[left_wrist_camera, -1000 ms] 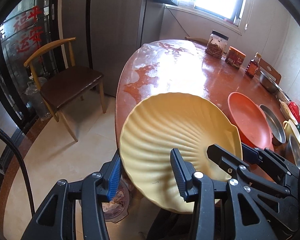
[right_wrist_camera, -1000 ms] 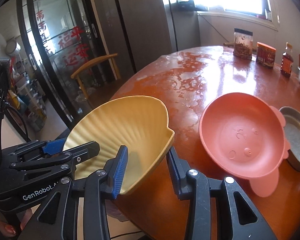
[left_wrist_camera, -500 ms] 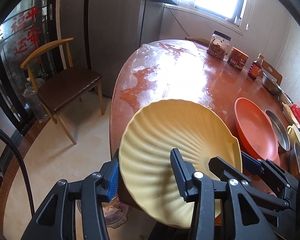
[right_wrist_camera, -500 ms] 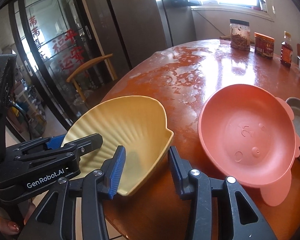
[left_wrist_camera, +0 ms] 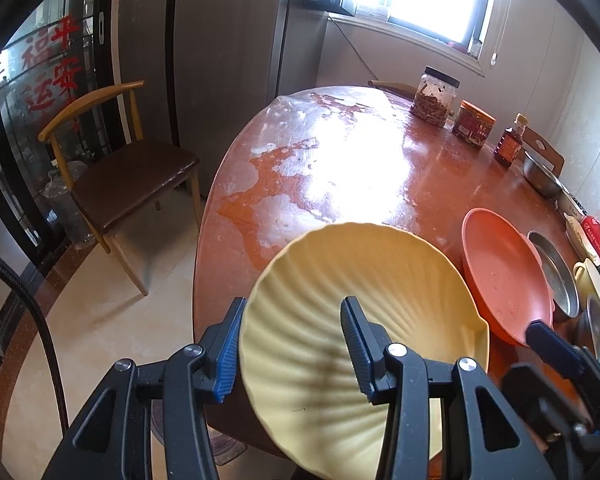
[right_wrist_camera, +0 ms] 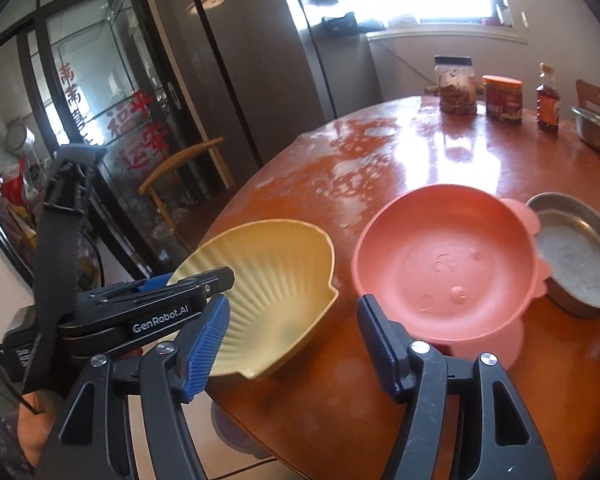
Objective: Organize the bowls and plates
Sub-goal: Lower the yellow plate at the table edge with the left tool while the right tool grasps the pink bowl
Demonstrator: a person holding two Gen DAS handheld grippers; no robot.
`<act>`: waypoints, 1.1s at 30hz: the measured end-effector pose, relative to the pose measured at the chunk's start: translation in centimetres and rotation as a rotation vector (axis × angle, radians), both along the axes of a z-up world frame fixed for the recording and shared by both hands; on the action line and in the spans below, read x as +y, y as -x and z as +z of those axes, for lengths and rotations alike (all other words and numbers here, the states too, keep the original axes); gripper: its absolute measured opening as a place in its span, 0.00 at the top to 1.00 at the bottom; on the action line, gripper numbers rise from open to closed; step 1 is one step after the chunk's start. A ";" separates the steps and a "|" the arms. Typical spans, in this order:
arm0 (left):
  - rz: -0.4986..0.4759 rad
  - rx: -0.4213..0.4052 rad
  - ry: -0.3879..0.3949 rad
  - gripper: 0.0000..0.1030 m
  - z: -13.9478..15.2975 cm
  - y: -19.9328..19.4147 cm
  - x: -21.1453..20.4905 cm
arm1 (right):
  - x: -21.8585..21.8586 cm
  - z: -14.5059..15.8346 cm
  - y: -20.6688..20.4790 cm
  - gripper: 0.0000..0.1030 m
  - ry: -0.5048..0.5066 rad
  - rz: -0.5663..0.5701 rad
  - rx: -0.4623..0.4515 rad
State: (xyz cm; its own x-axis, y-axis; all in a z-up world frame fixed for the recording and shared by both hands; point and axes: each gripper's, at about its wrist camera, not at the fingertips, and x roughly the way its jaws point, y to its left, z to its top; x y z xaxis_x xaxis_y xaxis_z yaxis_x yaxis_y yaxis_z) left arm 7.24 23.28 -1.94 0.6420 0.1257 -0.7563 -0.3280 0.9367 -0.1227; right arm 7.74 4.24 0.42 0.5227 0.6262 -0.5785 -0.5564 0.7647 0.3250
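Observation:
A yellow shell-shaped plate (left_wrist_camera: 352, 320) lies at the near edge of the round wooden table (left_wrist_camera: 360, 168); it also shows in the right wrist view (right_wrist_camera: 272, 280). My left gripper (left_wrist_camera: 292, 344) straddles its near left rim with jaws apart, not clamped. My right gripper (right_wrist_camera: 292, 344) is open and empty, above the table edge between the yellow plate and a pink bowl with ears (right_wrist_camera: 448, 268). The pink bowl also shows in the left wrist view (left_wrist_camera: 504, 276). A metal dish (right_wrist_camera: 576, 252) stands right of the pink bowl.
At the far side stand a jar (left_wrist_camera: 434, 96), a red can (left_wrist_camera: 472, 123), a sauce bottle (left_wrist_camera: 510, 142) and a steel bowl (left_wrist_camera: 540, 176). Cups and metal dishes (left_wrist_camera: 592, 300) crowd the right edge. A wooden chair (left_wrist_camera: 128, 176) stands left of the table.
The yellow plate has come down and right onto the table beside the pink bowl. My right gripper has let go of its rim, opened wider and drawn back.

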 end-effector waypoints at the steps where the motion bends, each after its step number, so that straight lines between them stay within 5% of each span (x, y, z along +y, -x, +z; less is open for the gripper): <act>1: 0.003 -0.003 -0.008 0.54 0.2 0.0 -0.2 | -0.5 0.2 0.1 0.28 -0.009 -0.010 -0.006; 20: 0.020 -0.079 -0.086 0.41 4.0 1.2 -2.4 | -5.4 1.3 0.8 0.26 -0.044 -0.104 0.001; 33: -0.057 -0.123 -0.102 0.36 6.4 2.9 -7.0 | -9.6 2.7 1.7 0.25 -0.084 -0.183 -0.010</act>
